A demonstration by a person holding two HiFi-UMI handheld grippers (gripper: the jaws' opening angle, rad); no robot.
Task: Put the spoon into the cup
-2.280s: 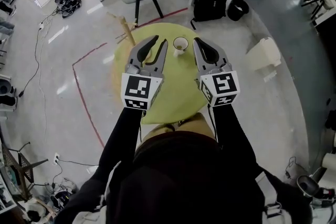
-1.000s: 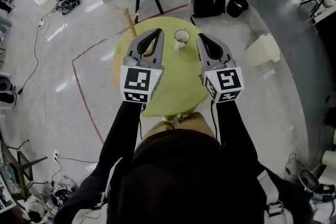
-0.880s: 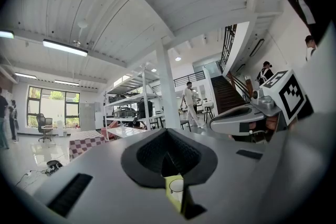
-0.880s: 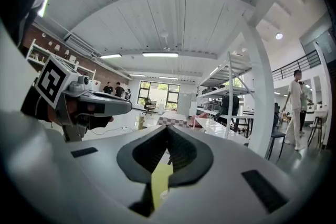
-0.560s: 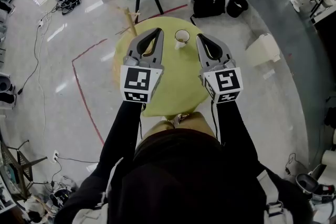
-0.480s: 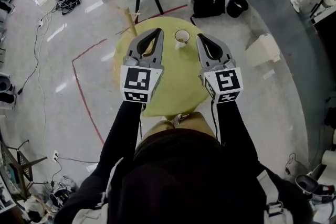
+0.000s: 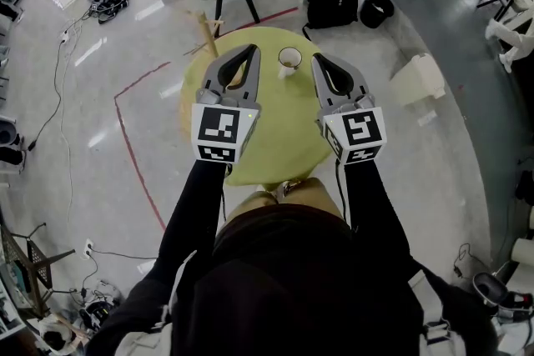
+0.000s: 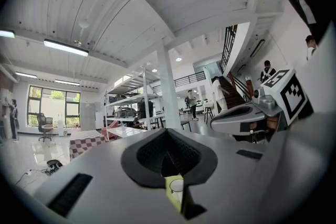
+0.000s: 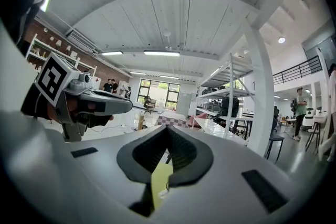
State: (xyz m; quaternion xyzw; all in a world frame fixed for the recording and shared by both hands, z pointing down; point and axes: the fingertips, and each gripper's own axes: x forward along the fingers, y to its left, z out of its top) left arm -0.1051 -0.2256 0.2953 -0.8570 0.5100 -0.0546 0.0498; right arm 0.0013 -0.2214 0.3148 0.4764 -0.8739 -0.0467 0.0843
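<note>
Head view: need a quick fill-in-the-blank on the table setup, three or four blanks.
1. The table has a ____ top.
2. The white cup stands on it, ____ the tips of the left tool and the right tool.
3. The jaws of both tools are ____.
4. The backpack on the floor beyond the table is ____ in colour.
Missing words: round; between; shut; black.

Matt yellow-green tabletop point(image 7: 284, 122), glossy grey floor point(image 7: 83, 96), smooth white cup point(image 7: 288, 58)
</note>
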